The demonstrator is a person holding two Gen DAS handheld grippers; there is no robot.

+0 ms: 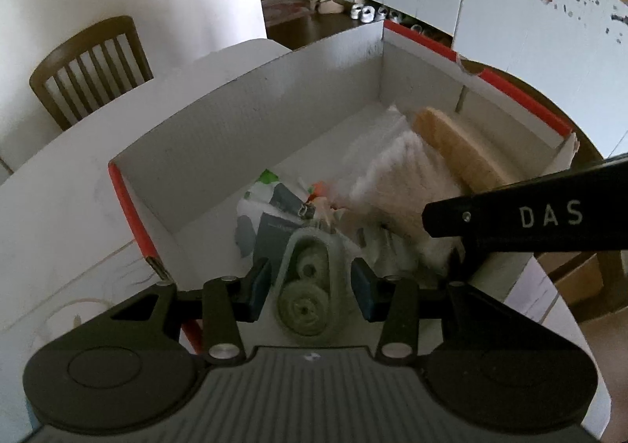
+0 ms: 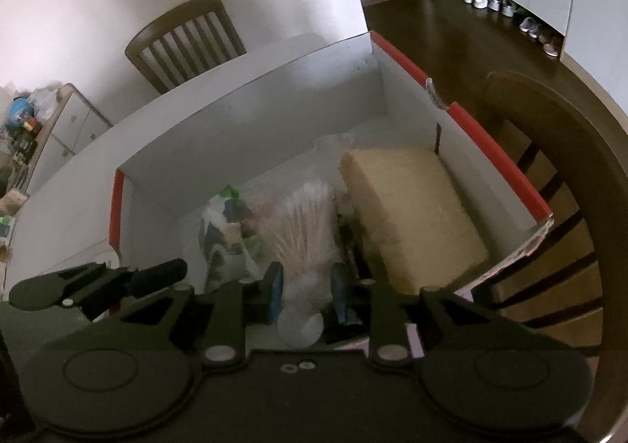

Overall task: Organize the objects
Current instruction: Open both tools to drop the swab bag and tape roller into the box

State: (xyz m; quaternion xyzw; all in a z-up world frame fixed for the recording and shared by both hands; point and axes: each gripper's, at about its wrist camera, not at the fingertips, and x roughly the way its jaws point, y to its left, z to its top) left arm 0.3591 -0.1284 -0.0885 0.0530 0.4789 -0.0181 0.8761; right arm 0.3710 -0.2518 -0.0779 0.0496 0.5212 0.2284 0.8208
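Nearest the left camera, the left tongs (image 1: 310, 286) pinch a clear oval plastic case holding two pale green rolls (image 1: 308, 288), their blue pads touching its sides. The case hangs low over the near end of a white cardboard box with red-edged rims (image 1: 219, 136), probably so it can be set down among the things already packed there.

Nearest the right camera, the right tongs (image 2: 304, 290) pinch a clear plastic bag of white cotton swabs (image 2: 304, 231), held upright with its closed end toward the lens and its far end down inside the same box. The grip looks light, fitting a soft bag about to be released.

Inside the box lie a green, white and grey printed packet (image 1: 267, 215) and a tan, sponge-like block (image 2: 412, 215) along the right wall. The box sits on a white desk (image 1: 59, 207).

Only the left view shows the rolls; only the right view shows the block's full flat top and a wooden chair back (image 2: 549, 207) beside the box.
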